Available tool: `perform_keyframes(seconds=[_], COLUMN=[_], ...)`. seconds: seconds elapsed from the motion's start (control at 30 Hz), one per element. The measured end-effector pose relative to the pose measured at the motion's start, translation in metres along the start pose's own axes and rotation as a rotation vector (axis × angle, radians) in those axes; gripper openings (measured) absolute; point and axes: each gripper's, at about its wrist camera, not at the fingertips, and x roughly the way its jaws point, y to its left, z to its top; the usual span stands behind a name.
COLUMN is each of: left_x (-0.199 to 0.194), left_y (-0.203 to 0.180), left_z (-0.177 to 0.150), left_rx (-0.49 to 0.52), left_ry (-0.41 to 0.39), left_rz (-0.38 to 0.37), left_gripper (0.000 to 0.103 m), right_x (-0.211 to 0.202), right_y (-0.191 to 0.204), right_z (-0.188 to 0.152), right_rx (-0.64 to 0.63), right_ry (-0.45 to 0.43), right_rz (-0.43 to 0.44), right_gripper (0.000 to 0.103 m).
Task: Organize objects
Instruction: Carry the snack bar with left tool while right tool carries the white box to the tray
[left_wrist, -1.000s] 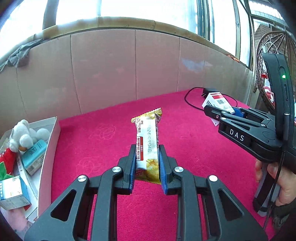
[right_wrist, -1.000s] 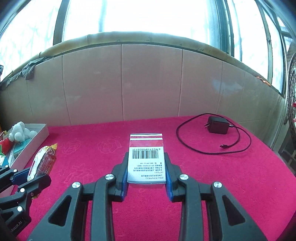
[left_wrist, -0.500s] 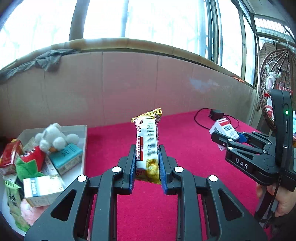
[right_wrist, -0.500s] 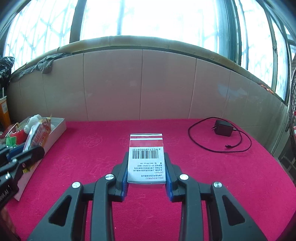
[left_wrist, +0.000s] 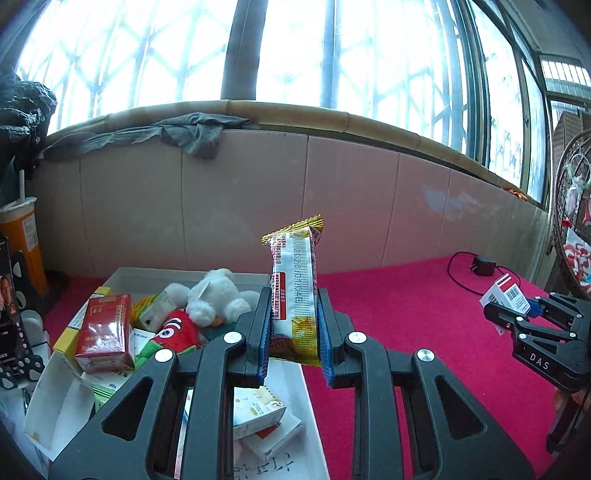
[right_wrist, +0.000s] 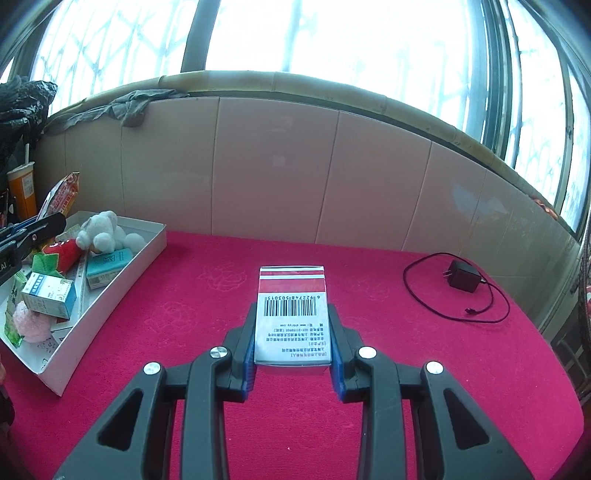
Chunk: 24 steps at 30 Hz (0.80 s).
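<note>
Red cloth (right_wrist: 369, 295) covers the table below tiled wall (right_wrist: 277, 166) and windows (right_wrist: 332, 37).

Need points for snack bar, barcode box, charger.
snack bar (left_wrist: 293, 295), left wrist view, middle of the wrapper above the fingers
barcode box (right_wrist: 291, 314), right wrist view, top face just below the barcode
charger (right_wrist: 463, 276), right wrist view, black plug body

"DAS" in white on the black right gripper (left_wrist: 517, 314). Barcode with digits 6 922748 503015, seen upside down, on the white-and-red box (right_wrist: 291, 314); small print below it too small to read. Snack wrapper (left_wrist: 295, 291) carries a date stamp like 20250104 and small text I can't make out.
</note>
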Motion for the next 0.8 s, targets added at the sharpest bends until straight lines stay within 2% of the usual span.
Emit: perform_keyframes(seconds=[0.27, 0.5, 0.8], left_x=[0.003, 0.000, -0.009], left_y=[0.017, 0.050, 0.087], left_z=[0.003, 0.008, 0.015], left_rx=[-0.003, -0.060, -0.159], left_ry=[0.030, 0.021, 0.011], left_rz=[0.063, 0.124, 0.140], left_gripper=[0.021, 0.021, 0.021], right_x=[-0.011, -0.016, -0.018], right_y=[0.023, 0.042, 0.077], right_z=[0.010, 0.022, 0.041], right_rx=[-0.042, -0.066, -0.102], right_ry=[-0.009, -0.008, -0.009], right_rz=[0.016, 0.052, 0.130], right_gripper=[0.031, 0.031, 0.031])
